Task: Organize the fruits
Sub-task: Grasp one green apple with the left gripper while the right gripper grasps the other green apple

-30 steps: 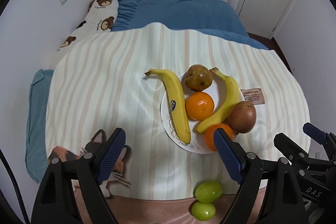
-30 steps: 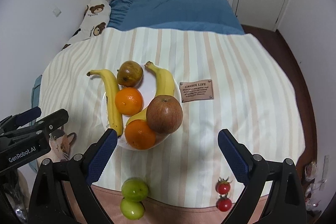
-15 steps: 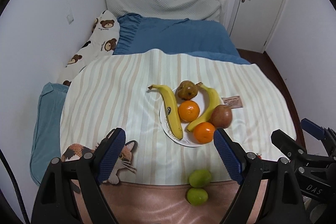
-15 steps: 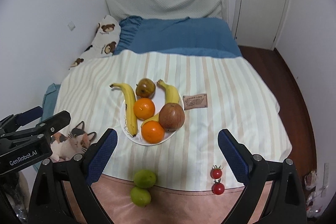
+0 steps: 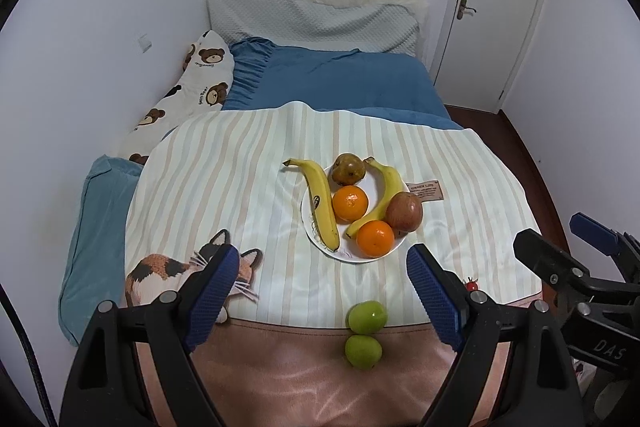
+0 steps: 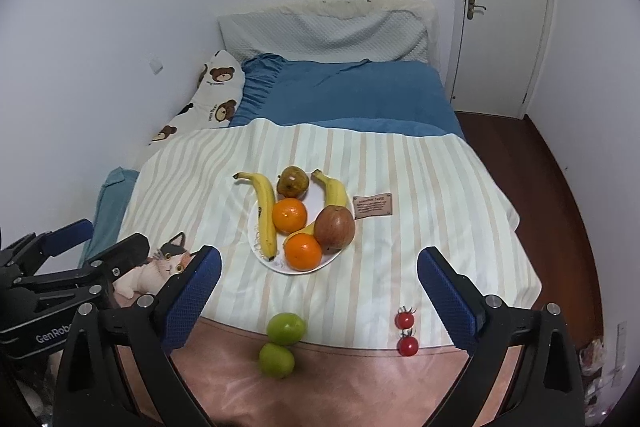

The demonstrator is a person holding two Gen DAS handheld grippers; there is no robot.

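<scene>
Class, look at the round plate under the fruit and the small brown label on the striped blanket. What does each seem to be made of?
The plate: probably glazed ceramic or melamine, since it is white, smooth and rigid with a thin rim; the pictures cannot tell which. The label: likely leather or imitation leather, being matte brown, flat, printed with text, and apparently fixed at its corners to the blanket.

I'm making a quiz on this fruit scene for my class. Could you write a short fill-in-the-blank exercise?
1. The white plate holds two bananas and ____ oranges.
2. The two small tomatoes are ____ in colour.
3. The two fruits off the plate, beside the tomatoes, are ____.

Missing words: two; red; green
</scene>
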